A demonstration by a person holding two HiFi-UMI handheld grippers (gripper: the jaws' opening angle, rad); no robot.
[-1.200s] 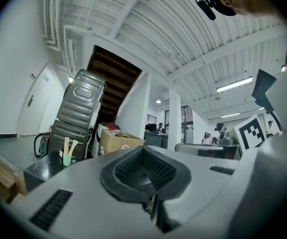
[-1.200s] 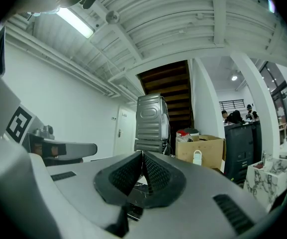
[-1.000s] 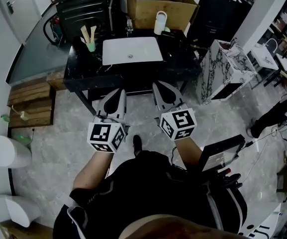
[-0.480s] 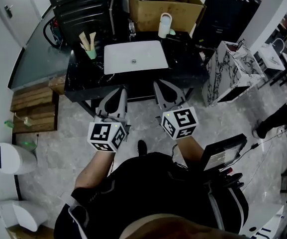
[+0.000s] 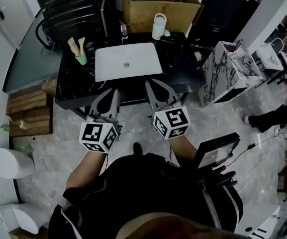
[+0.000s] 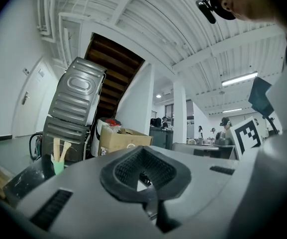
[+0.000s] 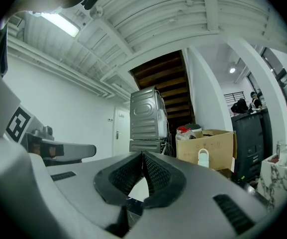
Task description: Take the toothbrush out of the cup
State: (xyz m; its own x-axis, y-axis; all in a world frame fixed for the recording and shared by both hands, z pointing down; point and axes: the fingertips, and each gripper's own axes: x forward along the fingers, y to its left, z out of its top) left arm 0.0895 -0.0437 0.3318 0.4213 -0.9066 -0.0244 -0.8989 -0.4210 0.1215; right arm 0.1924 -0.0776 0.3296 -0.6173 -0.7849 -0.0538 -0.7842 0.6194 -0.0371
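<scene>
Cluttered lab-like workspace: black washbasin counter (image 5: 179,69), cardboard box (image 5: 139,18), loose cables (image 5: 271,133).

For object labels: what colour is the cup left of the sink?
Cup: light green; head view.

Pale green cup (image 5: 81,59), white basin (image 5: 138,58), black counter (image 5: 179,69), brown cardboard box (image 5: 138,16), black-veined white marble cabinet (image 5: 223,69)

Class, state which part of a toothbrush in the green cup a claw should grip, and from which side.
Probably the upper part of a toothbrush, clear above the rim of the green cup, approached from the counter front. Both stand nearly upright, splayed apart; lower ends hidden inside.
</scene>
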